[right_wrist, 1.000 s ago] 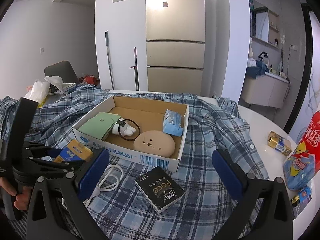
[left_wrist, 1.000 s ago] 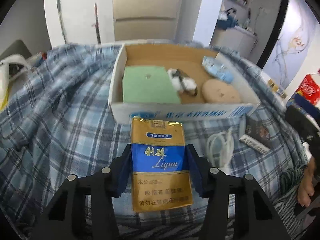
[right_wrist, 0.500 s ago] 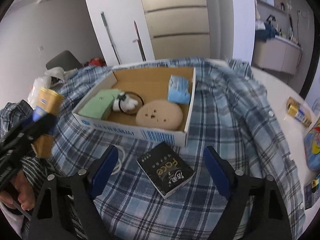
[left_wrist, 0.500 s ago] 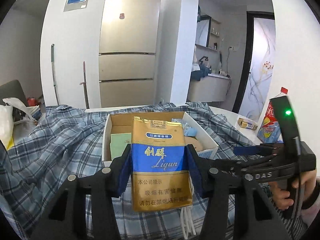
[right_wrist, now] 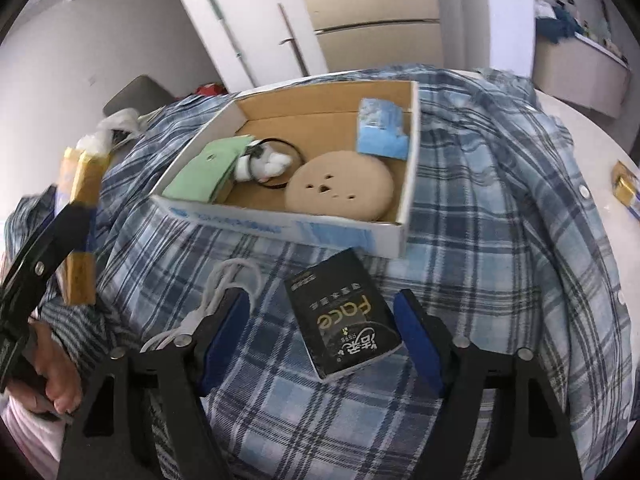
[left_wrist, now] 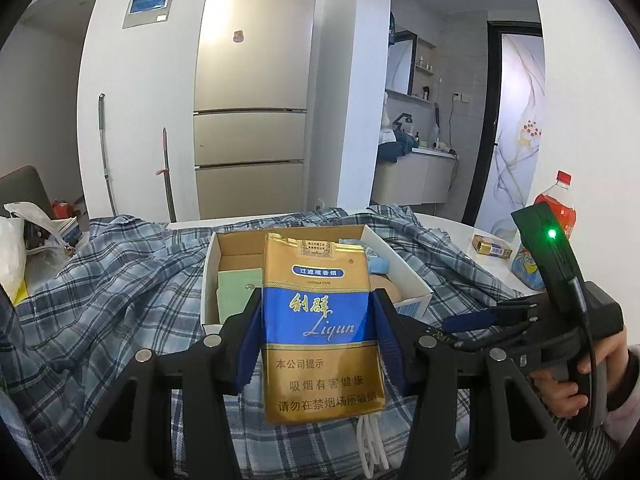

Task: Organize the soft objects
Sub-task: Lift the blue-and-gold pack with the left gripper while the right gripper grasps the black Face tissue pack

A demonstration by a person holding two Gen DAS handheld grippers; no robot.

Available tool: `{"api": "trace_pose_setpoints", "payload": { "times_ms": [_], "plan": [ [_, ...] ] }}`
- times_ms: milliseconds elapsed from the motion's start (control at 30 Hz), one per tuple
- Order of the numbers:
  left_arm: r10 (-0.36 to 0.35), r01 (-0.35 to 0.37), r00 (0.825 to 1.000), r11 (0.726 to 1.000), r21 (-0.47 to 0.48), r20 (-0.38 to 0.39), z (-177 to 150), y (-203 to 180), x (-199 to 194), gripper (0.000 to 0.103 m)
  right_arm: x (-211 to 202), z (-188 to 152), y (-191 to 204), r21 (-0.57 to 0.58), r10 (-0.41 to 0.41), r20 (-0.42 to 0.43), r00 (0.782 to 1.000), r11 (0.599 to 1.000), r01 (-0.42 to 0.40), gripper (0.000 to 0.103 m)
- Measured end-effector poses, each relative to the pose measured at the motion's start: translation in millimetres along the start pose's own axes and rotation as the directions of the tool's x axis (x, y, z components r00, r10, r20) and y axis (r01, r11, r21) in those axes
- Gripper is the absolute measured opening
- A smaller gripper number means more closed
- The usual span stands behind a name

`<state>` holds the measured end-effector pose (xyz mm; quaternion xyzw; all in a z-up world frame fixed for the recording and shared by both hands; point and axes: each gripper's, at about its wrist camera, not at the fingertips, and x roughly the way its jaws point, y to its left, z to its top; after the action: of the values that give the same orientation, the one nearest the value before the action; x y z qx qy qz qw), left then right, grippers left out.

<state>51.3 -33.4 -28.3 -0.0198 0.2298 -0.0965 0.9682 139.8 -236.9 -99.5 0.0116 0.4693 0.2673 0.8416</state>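
My left gripper is shut on a gold and blue soft cigarette pack and holds it upright in the air in front of the cardboard box. The pack also shows in the right wrist view. My right gripper is open, its fingers either side of a black "Face" pack lying on the plaid shirt. The box holds a green pad, a white fluffy item with a black ring, a tan round cushion and a blue tissue pack.
A white cable lies on the shirt left of the black pack. A small gold box sits on the white table at the right. A red soda bottle and snack bag stand at the right table edge.
My left gripper lifted the cigarette pack and tilted up to face the room. My right gripper moved down and forward over the black pack and narrowed its opening.
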Motion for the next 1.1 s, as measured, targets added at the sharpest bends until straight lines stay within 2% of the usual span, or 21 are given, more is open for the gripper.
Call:
{"api": "trace_pose_setpoints", "payload": {
  "times_ms": [167, 367, 433, 600, 700, 833, 933, 1100],
  "plan": [
    [0.0, 0.0, 1.0, 1.0, 0.011, 0.002, -1.0, -0.5, 0.1, 0.054, 3.8, -2.8, 15.4, -0.082, -0.008, -0.016, 1.0, 0.997, 0.007, 0.061],
    [0.001, -0.001, 1.0, 1.0, 0.007, -0.011, -0.6, 1.8, 2.1, 0.054, 13.1, -1.6, 10.7, -0.068, -0.058, -0.063, 0.996, 0.996, 0.054, 0.058],
    [0.003, -0.003, 1.0, 1.0, 0.006, -0.015, -0.3, 2.7, 2.6, 0.054, 16.8, -1.6, 11.7, -0.074, -0.064, -0.077, 0.995, 0.996, 0.058, 0.048],
    [0.017, -0.017, 1.0, 1.0, 0.006, -0.009, 0.0, 3.4, 1.6, 0.054, 19.3, -4.1, 17.7, -0.106, -0.101, -0.08, 0.992, 0.99, 0.093, 0.045],
    [0.026, -0.026, 1.0, 1.0, 0.005, 0.013, -0.2, 4.2, -2.6, 0.054, 10.0, -6.0, 21.2, -0.121, -0.112, -0.026, 0.993, 0.987, 0.108, 0.045],
    [0.03, -0.03, 0.999, 0.999, 0.012, 0.025, 0.1, 3.0, -4.4, 0.054, -11.0, -8.8, 24.0, -0.127, -0.094, 0.089, 0.992, 0.986, 0.105, 0.045],
    [0.032, -0.033, 0.999, 0.999, 0.015, 0.036, 0.3, 3.6, -6.1, 0.054, -26.1, -10.2, 26.4, -0.124, -0.075, 0.173, 0.982, 0.988, 0.097, 0.045],
    [0.038, -0.04, 0.997, 0.999, 0.032, 0.068, 1.5, -0.2, -12.7, 0.054, -47.6, -14.2, 27.9, -0.114, -0.067, 0.293, 0.954, 0.988, 0.105, 0.045]
  ]
}}
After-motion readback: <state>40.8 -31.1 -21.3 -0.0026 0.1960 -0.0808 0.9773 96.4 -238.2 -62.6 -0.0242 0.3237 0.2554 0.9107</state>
